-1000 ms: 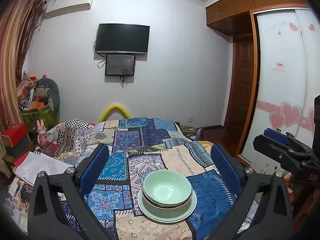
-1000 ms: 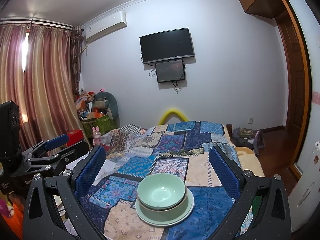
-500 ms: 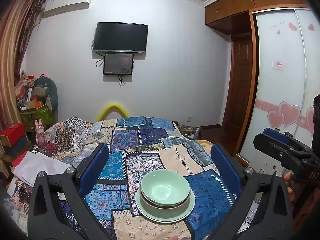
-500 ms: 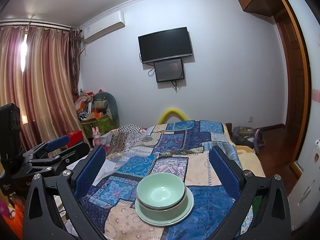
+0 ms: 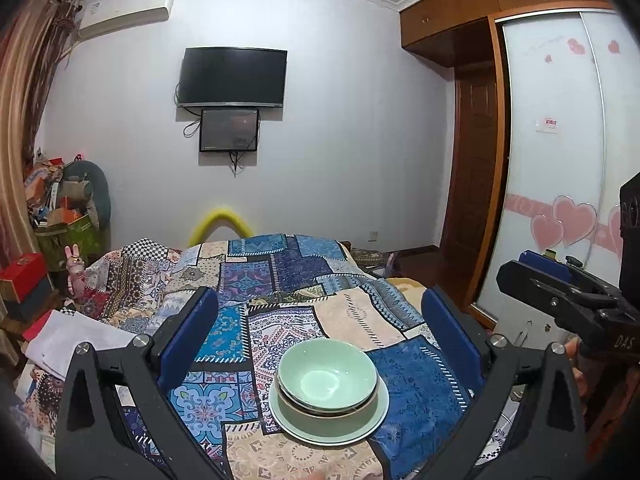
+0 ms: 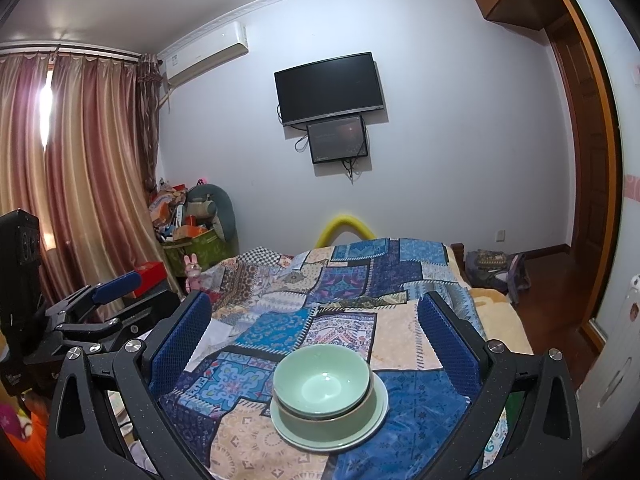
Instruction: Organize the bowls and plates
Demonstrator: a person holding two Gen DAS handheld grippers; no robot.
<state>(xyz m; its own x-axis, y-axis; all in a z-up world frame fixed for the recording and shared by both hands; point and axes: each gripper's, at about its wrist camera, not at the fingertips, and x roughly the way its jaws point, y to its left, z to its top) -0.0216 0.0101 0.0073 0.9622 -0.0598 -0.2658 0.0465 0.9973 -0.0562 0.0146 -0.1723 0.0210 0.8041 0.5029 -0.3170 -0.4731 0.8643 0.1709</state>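
A pale green plate (image 5: 329,420) lies flat on the patchwork bedspread (image 5: 280,280), with two green bowls nested upright on it: a top bowl (image 5: 327,374) sitting inside a lower bowl (image 5: 320,410) whose darker rim shows just beneath. In the left wrist view the stack sits at about 6 o'clock, low and centred between the two blue pads.

The left gripper (image 5: 320,332) is held level, pointing forward over the bed, its jaws spread wide with nothing between them; the stack lies ahead of and below the tips, apart from both pads (image 5: 188,336). The right gripper (image 6: 316,332) is posed the same way, jaws wide apart and empty, with the plate (image 6: 330,420) and the nested bowl on top (image 6: 323,376) at 6 o'clock in its own view.

Each tool shows in the other's camera: the right gripper (image 5: 560,292) reaches in at 3 o'clock of the left view, and the left gripper (image 6: 96,304) comes in at 9 o'clock of the right view, so the two are side by side, well apart.

On the far wall a dark television (image 5: 233,78) hangs at 12 o'clock, and curtains (image 6: 60,180) hang at 9 o'clock in the right view.
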